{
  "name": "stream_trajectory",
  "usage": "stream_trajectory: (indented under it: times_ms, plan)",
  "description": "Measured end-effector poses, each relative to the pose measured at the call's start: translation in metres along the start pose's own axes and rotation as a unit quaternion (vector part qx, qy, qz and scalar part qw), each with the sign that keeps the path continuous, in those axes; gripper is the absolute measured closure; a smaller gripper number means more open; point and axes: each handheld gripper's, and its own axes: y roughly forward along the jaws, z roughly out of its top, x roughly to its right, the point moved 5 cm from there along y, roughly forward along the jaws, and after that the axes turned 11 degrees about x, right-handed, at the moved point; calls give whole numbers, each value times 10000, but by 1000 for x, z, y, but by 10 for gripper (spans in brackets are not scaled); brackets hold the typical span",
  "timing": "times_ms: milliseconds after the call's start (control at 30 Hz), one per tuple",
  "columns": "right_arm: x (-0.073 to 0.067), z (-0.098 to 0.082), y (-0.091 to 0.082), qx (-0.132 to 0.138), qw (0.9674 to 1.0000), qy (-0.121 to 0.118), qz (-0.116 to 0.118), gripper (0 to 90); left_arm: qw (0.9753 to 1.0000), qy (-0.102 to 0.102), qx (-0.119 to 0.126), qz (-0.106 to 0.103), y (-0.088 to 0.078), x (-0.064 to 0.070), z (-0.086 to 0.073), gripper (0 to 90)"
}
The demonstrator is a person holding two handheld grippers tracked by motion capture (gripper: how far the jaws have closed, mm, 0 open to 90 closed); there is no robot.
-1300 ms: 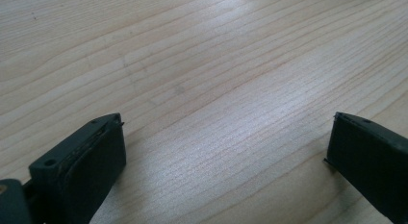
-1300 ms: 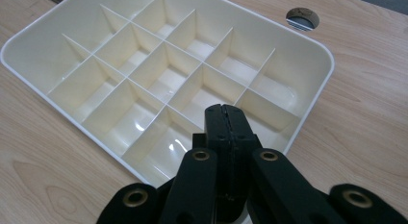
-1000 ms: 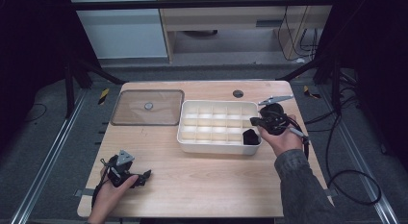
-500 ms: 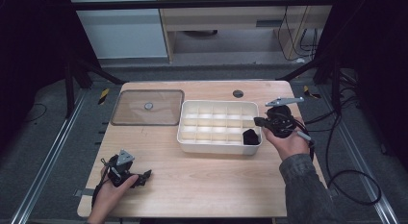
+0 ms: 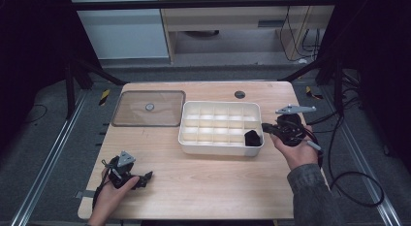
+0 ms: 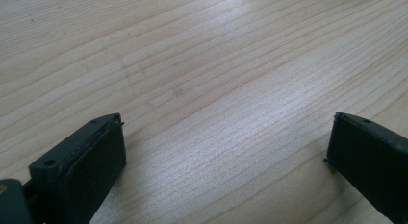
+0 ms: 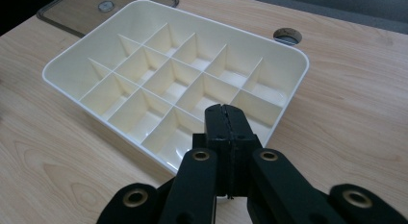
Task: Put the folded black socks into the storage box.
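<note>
R gripper (image 7: 226,119): clenched, empty | divided tray (image 5: 190,120): directly ahead of its tips, long axis across table | dark item (image 5: 252,137) in nearest corner cell, possibly a cloth | L gripper (image 6: 226,152): released, far off; R nearer

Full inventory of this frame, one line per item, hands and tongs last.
Table: one, light wood, centre of the high view.
Divided tray: one, cream white, mid-table toward the right; many compartments.
Dark item: one, black, in the tray's near right corner compartment; too small to identify.
Lid: one, clear brownish with a round knob, flat on the table left of the tray.
Round hole cover: one, dark grey, far table edge behind the tray.
Left tongs: black, jaws open over bare wood, near left corner.
Right tongs: black, jaws shut, empty, at the tray's right end.
</note>
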Motion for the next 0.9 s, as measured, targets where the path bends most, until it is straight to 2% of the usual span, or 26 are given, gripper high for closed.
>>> stream_trajectory:
  times_ms: [500, 900]
  plan:
    - [9, -29, -14, -29, 9998, 161, -75, 900, 10000, 6, -3, 0, 0, 0, 0, 0]
    - [16, -59, -15, -131, 9993, 340, -113, 900, 10000, 1, 0, 1, 0, 0, 0, 0]
